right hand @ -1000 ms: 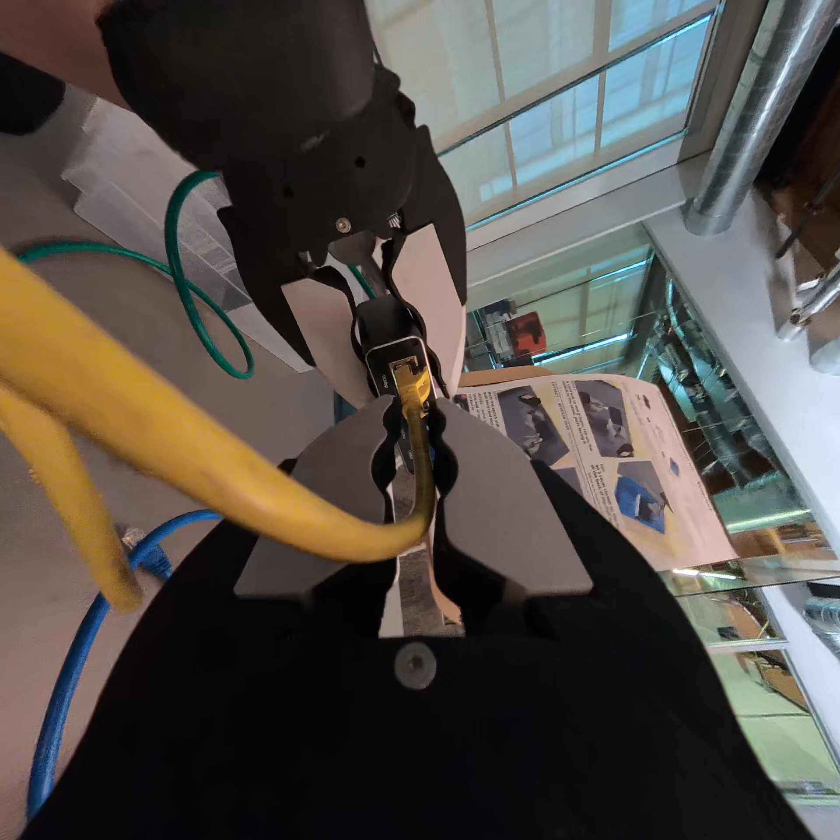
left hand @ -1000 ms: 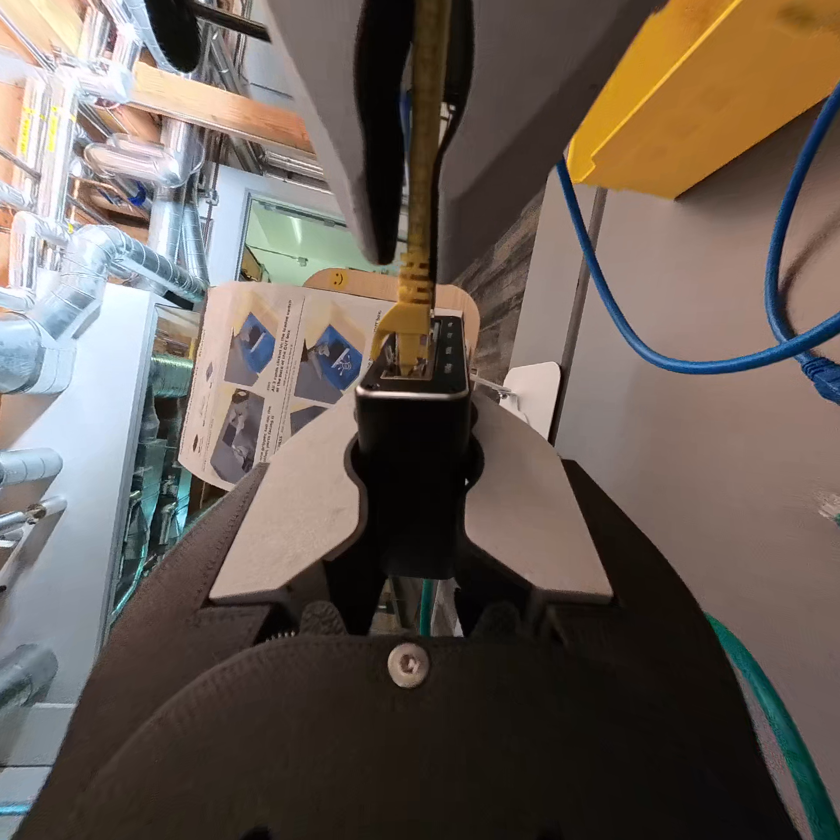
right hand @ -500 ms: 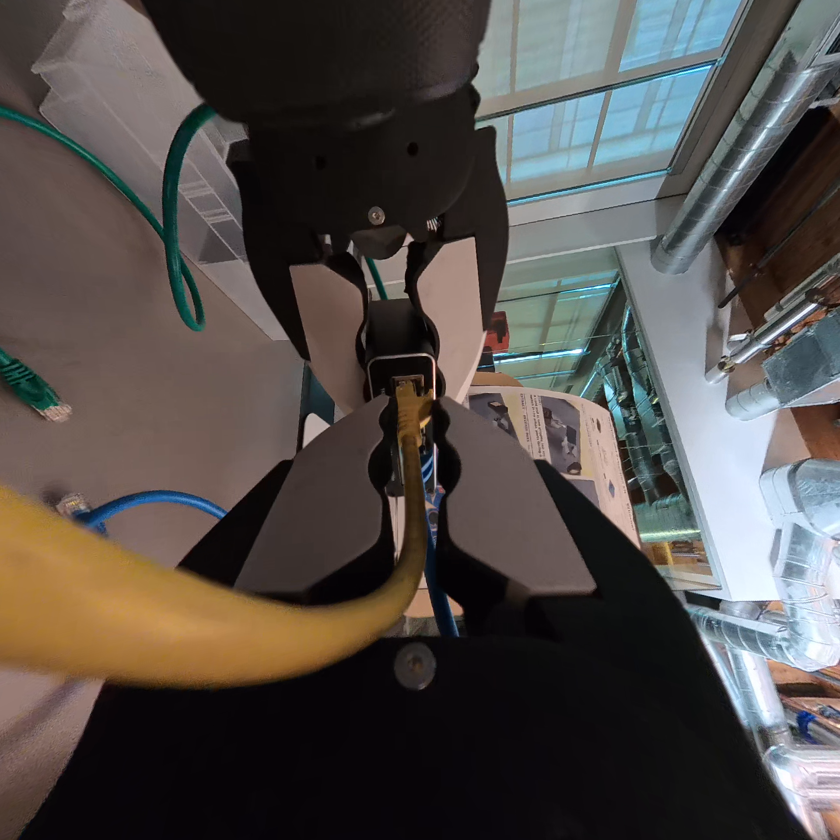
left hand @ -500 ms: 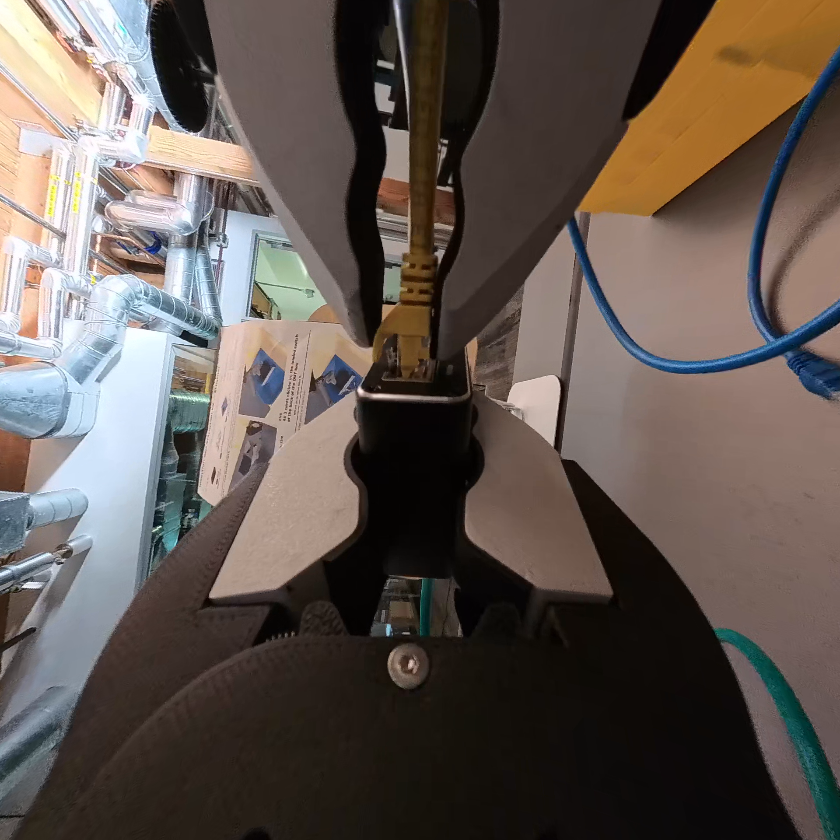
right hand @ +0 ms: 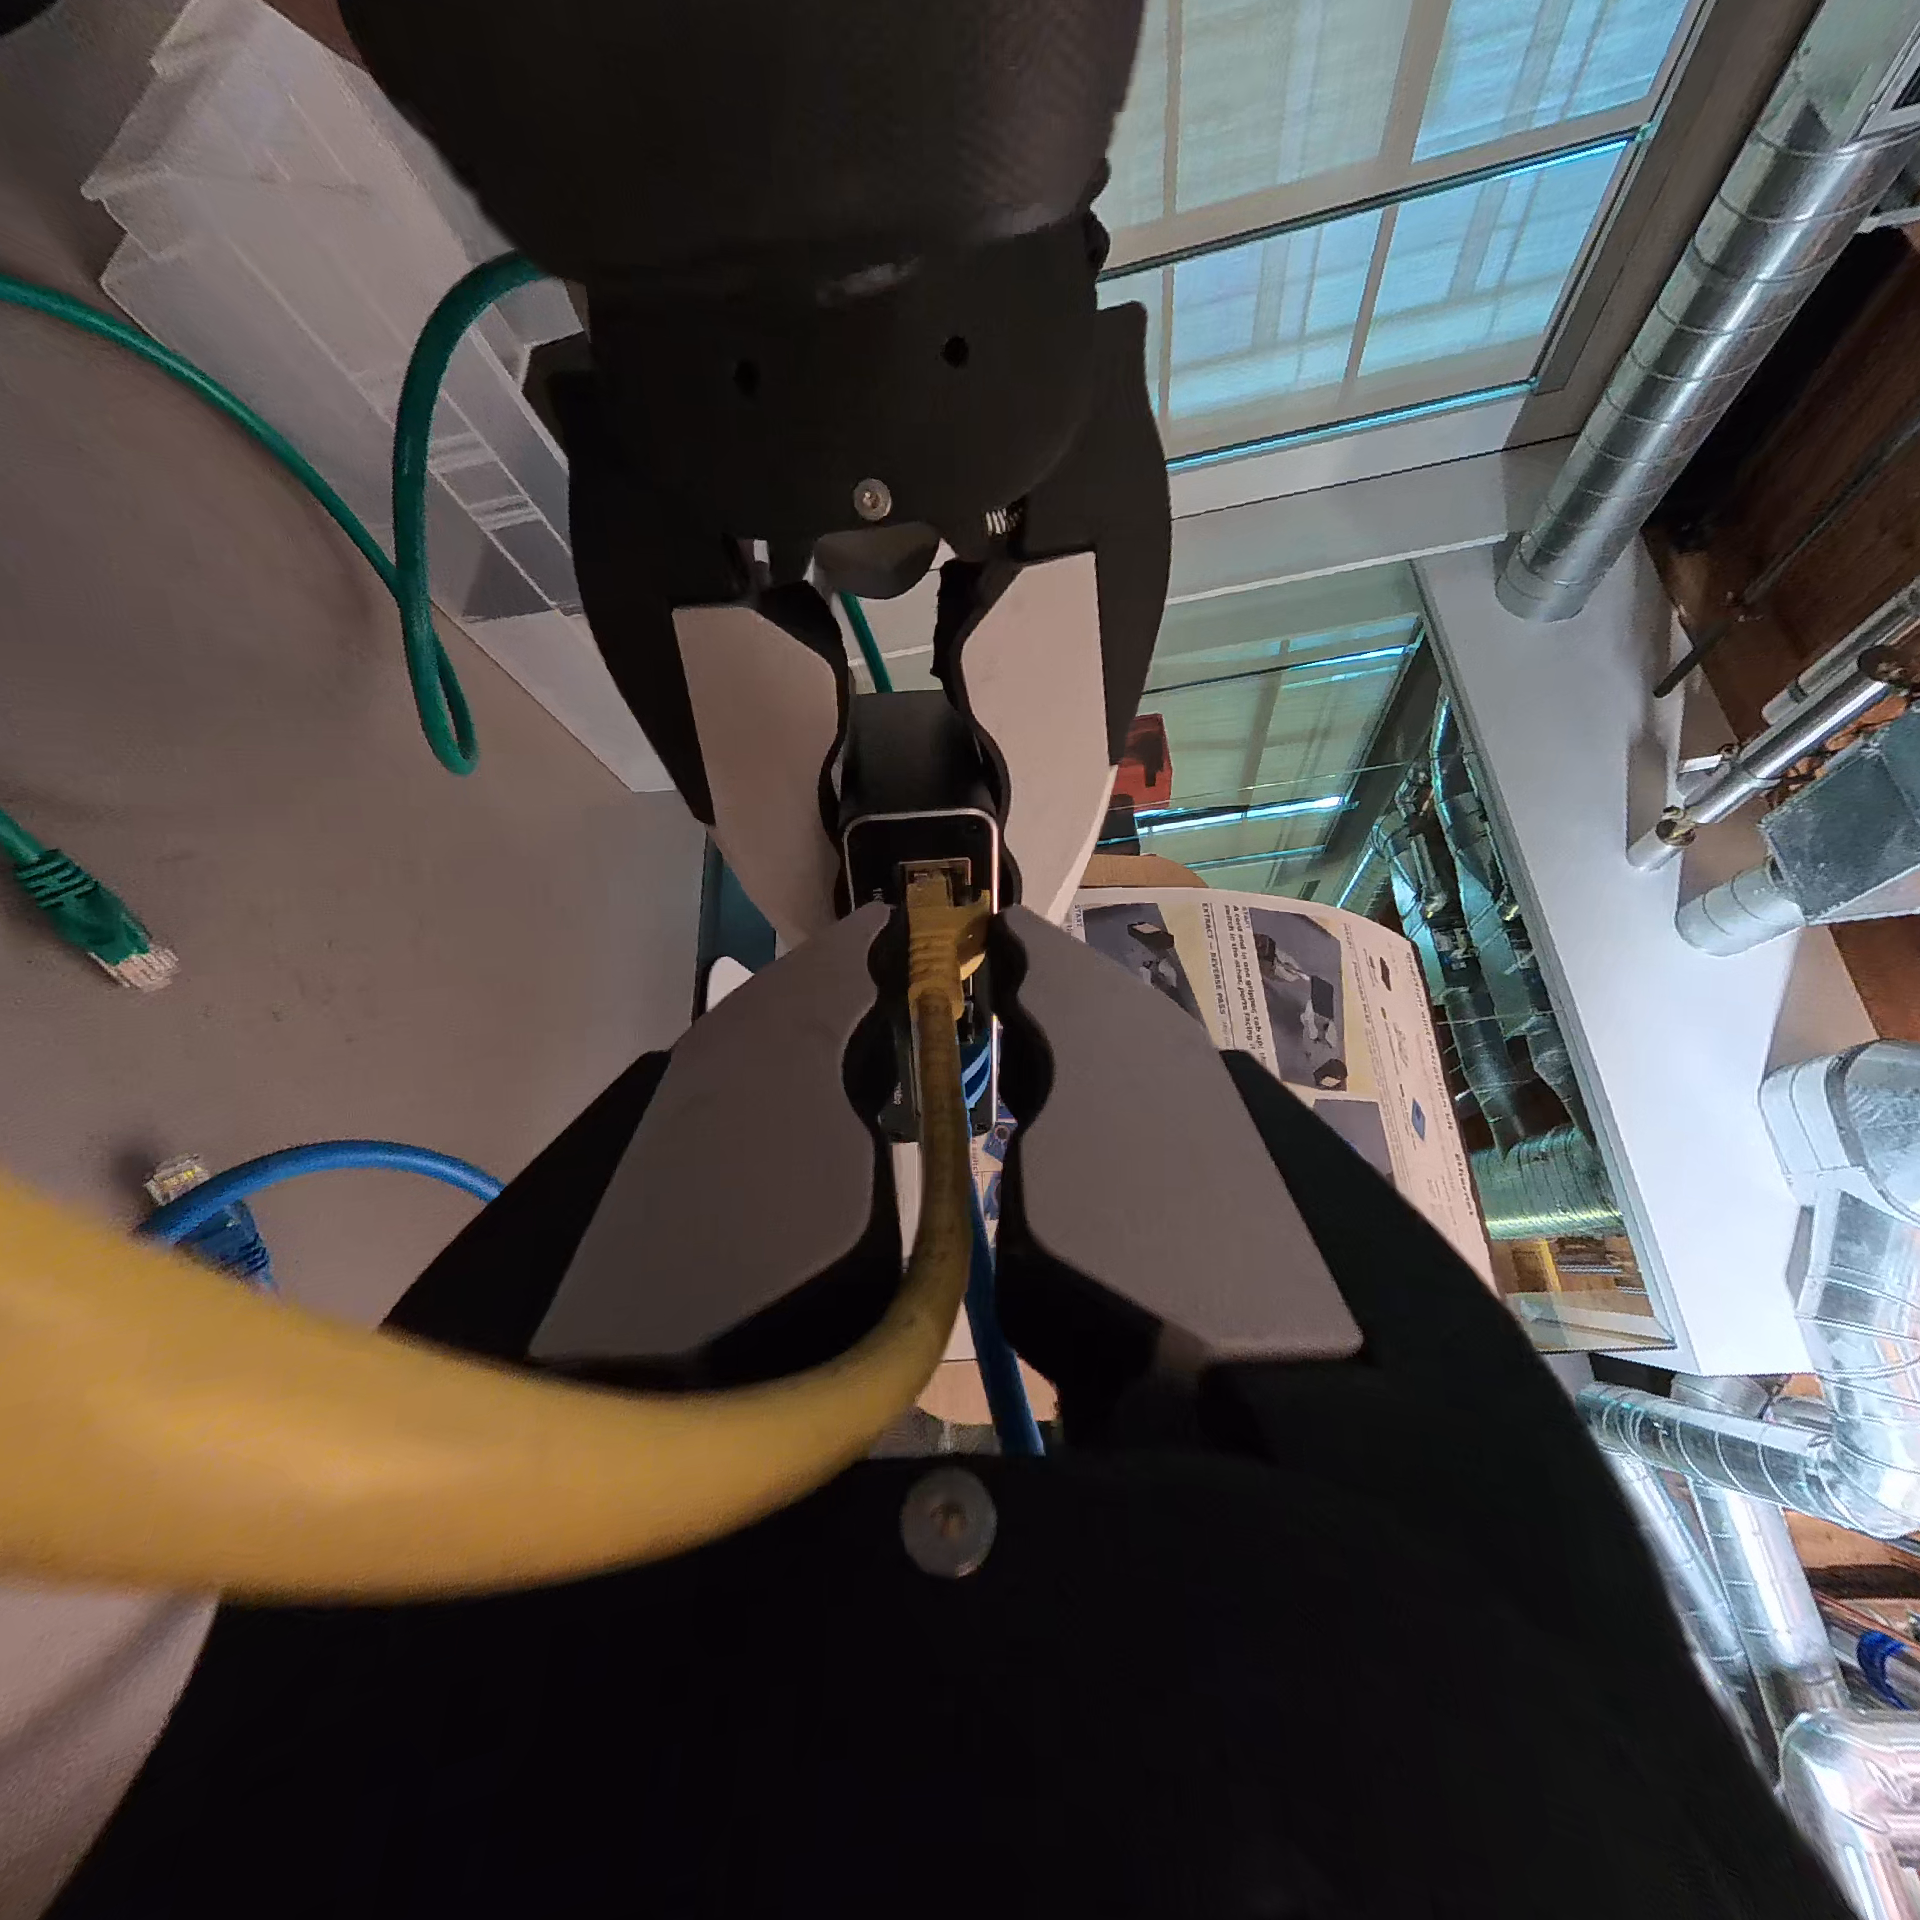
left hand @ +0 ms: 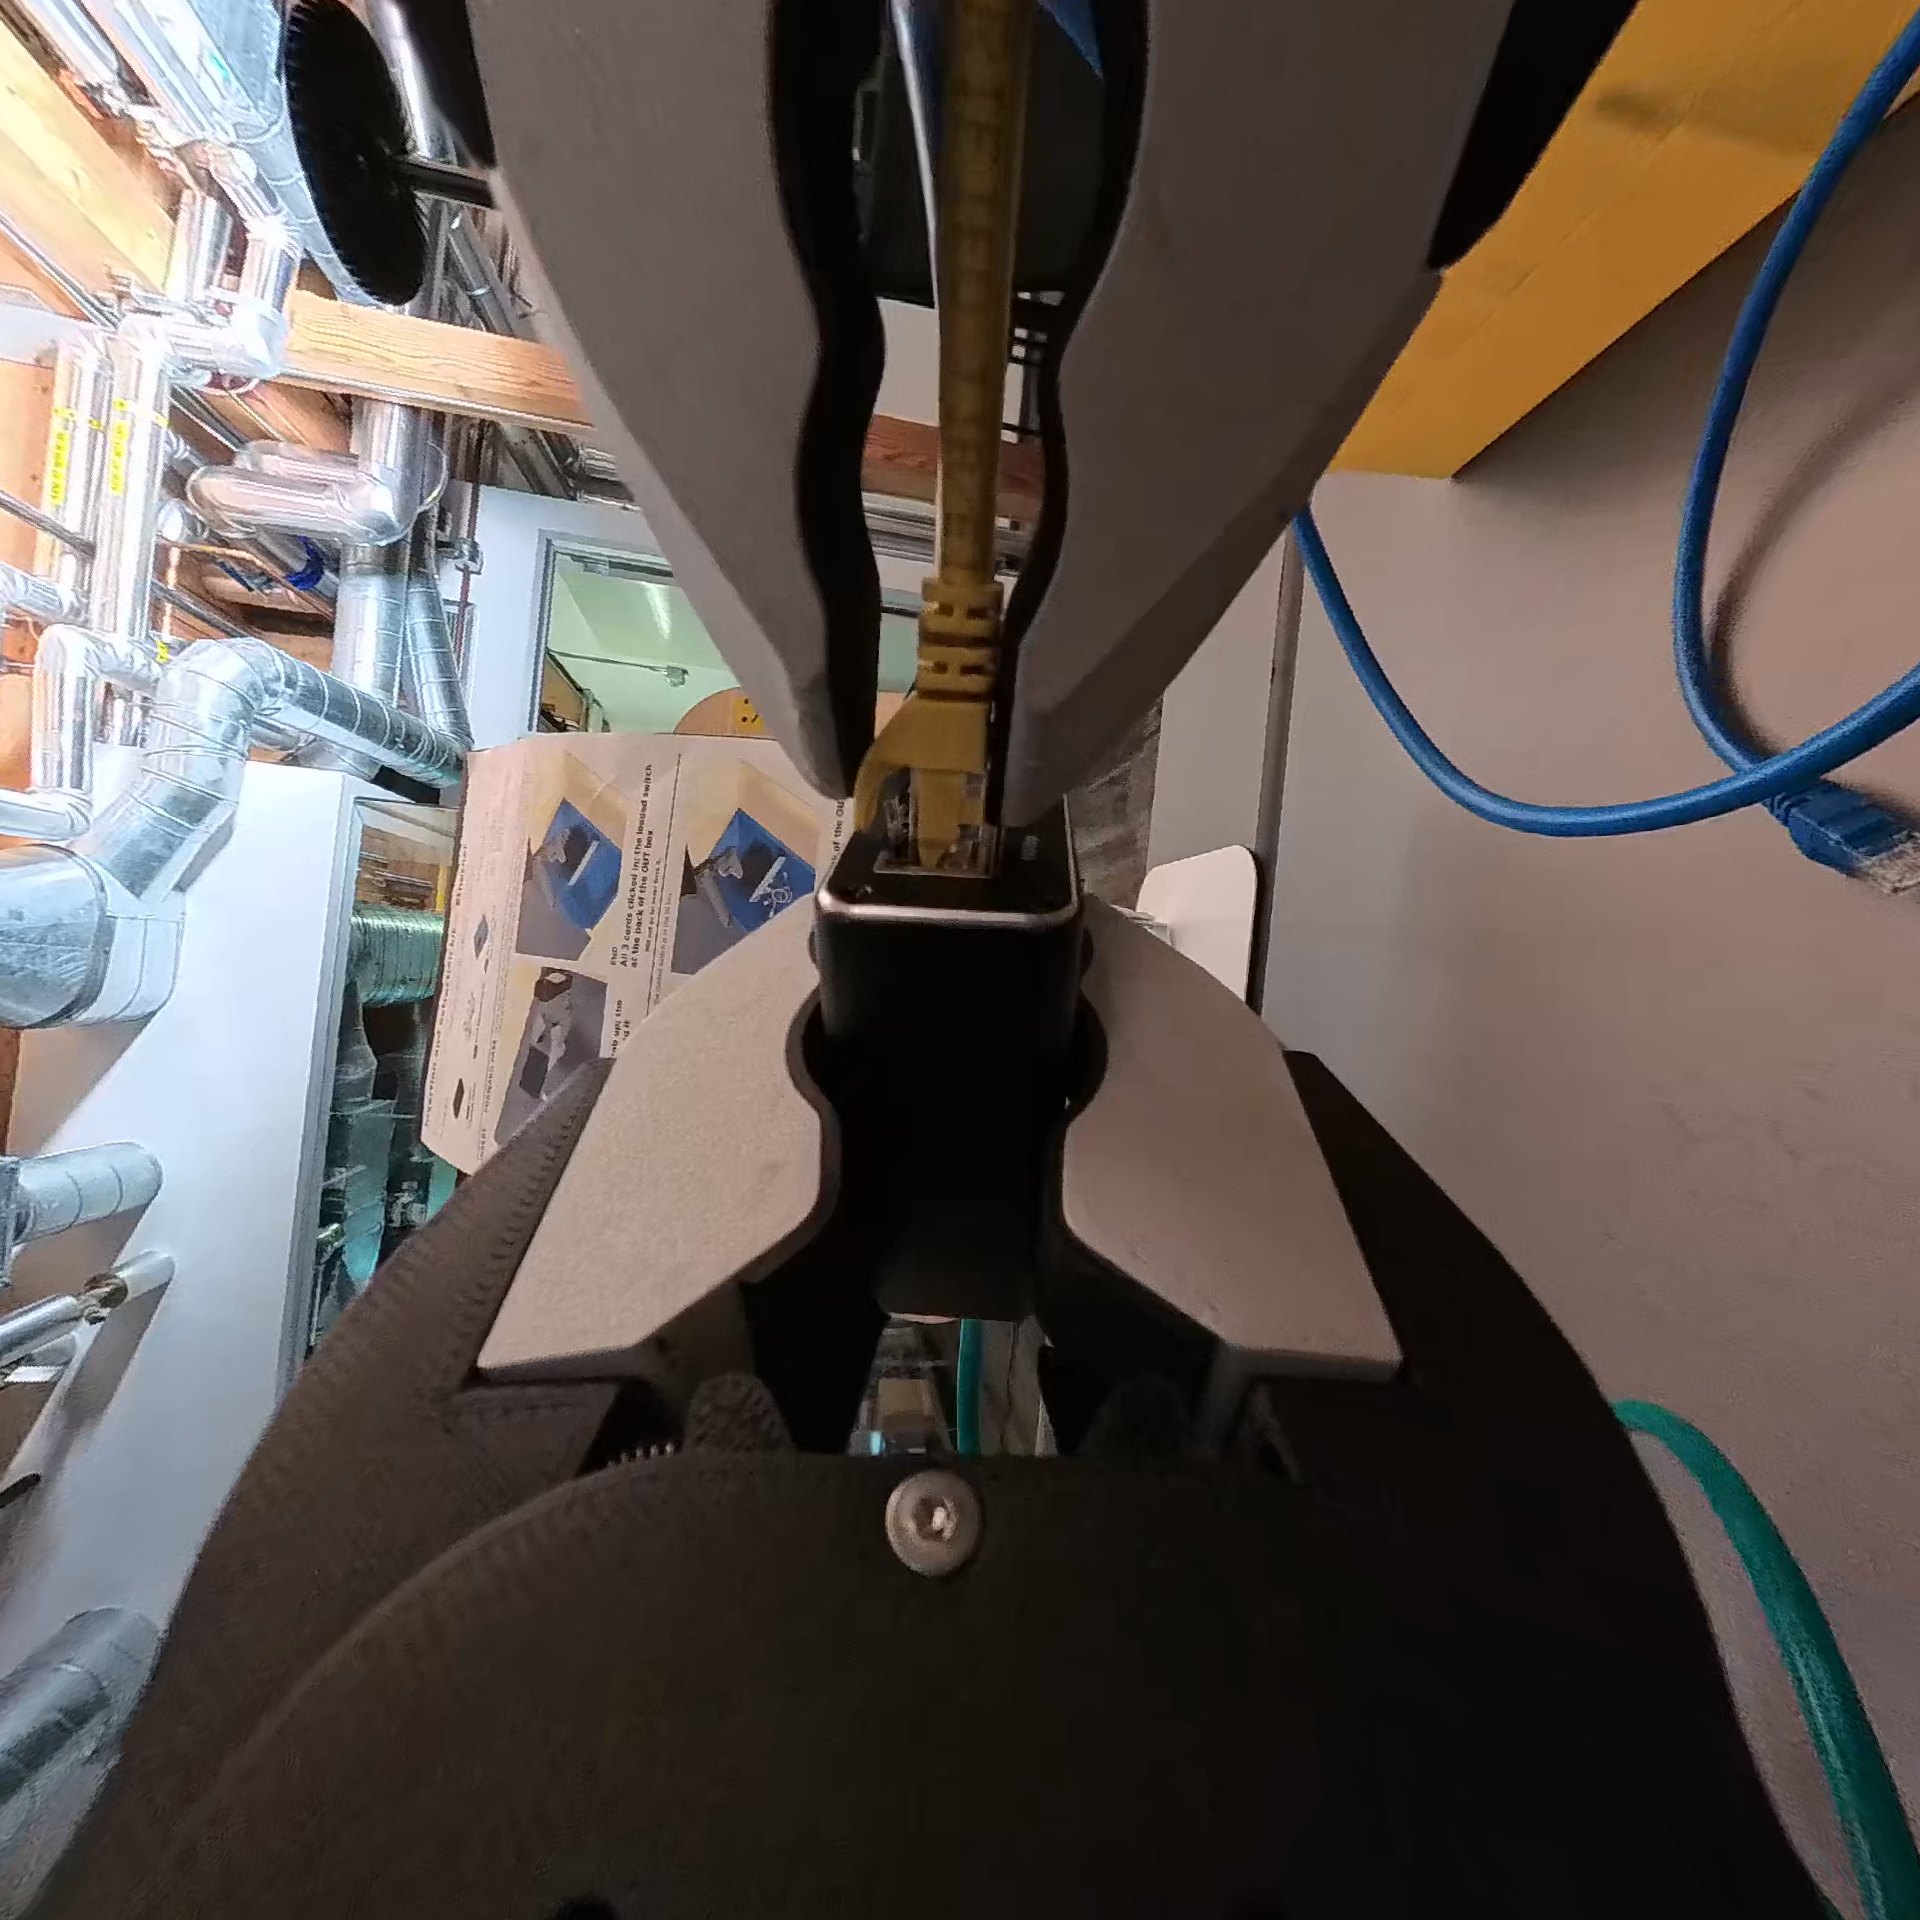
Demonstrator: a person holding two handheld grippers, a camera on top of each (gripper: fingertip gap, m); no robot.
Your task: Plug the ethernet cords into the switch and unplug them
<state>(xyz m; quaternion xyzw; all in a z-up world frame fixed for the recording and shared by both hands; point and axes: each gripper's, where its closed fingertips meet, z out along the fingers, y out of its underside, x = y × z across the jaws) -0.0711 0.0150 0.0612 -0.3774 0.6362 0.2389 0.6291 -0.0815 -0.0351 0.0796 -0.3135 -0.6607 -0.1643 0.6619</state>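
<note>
Left gripper [left hand: 948,997] clamps switch [left hand: 948,1060]; right gripper [right hand: 940,935] pinches yellow cord [right hand: 935,1039].

Your left tool [left hand: 945,997] holds the switch [left hand: 945,1039] between its fingers. Facing it, your right tool [right hand: 940,925] straddles the cord [right hand: 935,1081], whose plug [right hand: 935,904] sits in the switch's end port. Two loose cord ends [right hand: 104,925] lie on the tabletop [right hand: 312,883] beside you.

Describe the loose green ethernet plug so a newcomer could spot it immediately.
In the right wrist view, start at the grey tabletop on the left. The green cord loops across it beside a clear plastic bin. Its free end, the green plug, lies near the left edge. The blue plug lies farther down, and the yellow plug sits in the switch.
</note>
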